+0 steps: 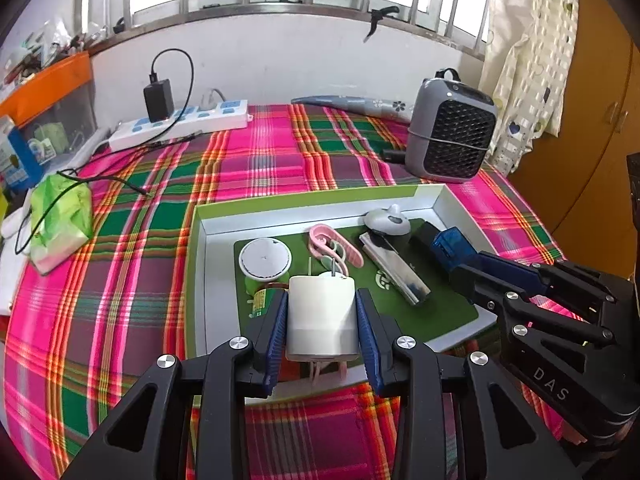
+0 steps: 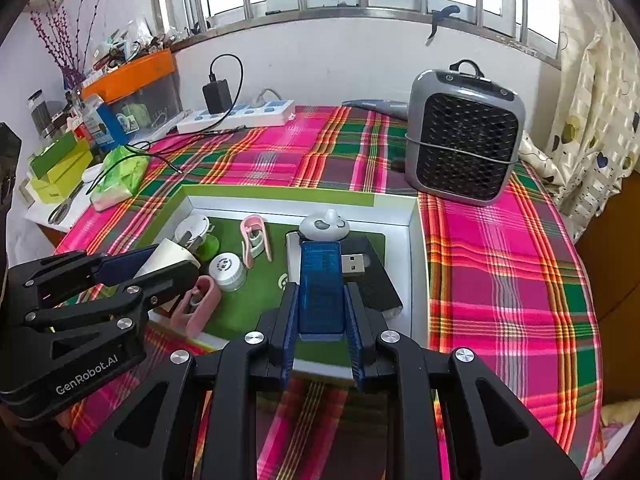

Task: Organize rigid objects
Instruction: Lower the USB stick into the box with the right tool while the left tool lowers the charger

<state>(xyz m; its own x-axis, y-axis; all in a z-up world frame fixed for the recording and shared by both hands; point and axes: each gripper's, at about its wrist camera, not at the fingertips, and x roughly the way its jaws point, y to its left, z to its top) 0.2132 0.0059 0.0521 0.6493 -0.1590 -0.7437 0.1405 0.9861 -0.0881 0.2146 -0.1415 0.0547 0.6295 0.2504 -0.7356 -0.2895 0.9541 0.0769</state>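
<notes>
My left gripper (image 1: 322, 312) is shut on a white plug charger (image 1: 322, 320), held above the near part of a green-rimmed white tray (image 1: 200, 264). My right gripper (image 2: 322, 312) is shut on a translucent blue USB device (image 2: 322, 284), held over the tray's (image 2: 416, 264) right side. In the tray lie a white round lid (image 1: 265, 258), pink clips (image 1: 334, 246), a silver flat piece (image 1: 394, 270), a grey whale-shaped item (image 1: 387, 220) and a black box (image 2: 376, 284). A small white jar (image 2: 227, 270) and another pink clip (image 2: 198, 306) show in the right wrist view.
A grey fan heater (image 1: 450, 136) stands behind the tray on the plaid cloth (image 1: 132, 280). A white power strip (image 1: 180, 122) with a black adapter and cables lies at the back left. A green packet (image 1: 60, 216) and boxes (image 2: 60, 168) sit at the left edge.
</notes>
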